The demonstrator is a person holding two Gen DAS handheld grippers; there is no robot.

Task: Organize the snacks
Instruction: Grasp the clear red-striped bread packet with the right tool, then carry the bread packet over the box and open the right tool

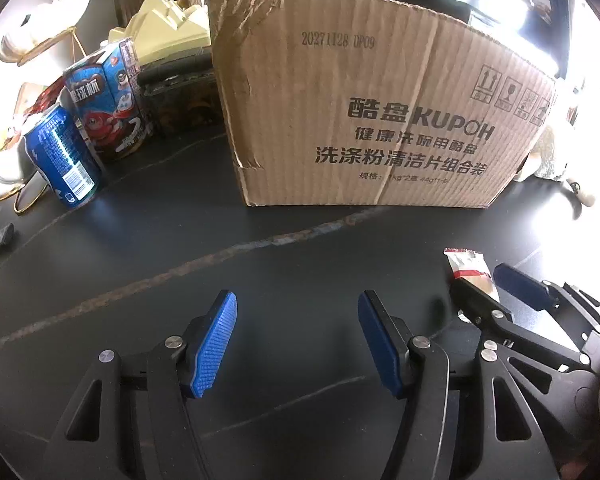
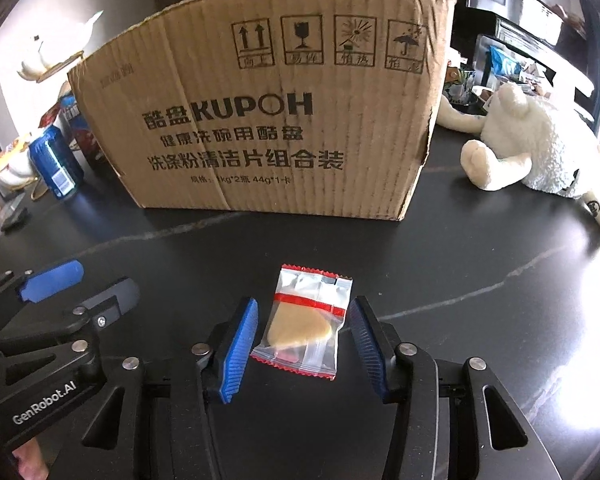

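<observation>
We cannot see into the tall cardboard box (image 2: 268, 112) at the far side of the dark bench (image 2: 440, 264); only its printed front wall faces us, so its contents stay hidden. At far left, a blue can (image 1: 62, 156) and a blue carton (image 1: 108, 100) stand together, half masked by the box in the right wrist view, with glare washing out what lies beyond them. A white plush toy (image 2: 540, 148) lies at far right. Our right tool (image 2: 303, 344) hangs with its blue pads spread wide either side of a clear snack packet (image 2: 306, 326), red-edged with a red band and a pale biscuit inside, lying flat on the bench near us; we cannot tell whether the pads touch it. Our left tool (image 1: 298, 340) is likewise parted, over bare bench, with nothing between its pads.
</observation>
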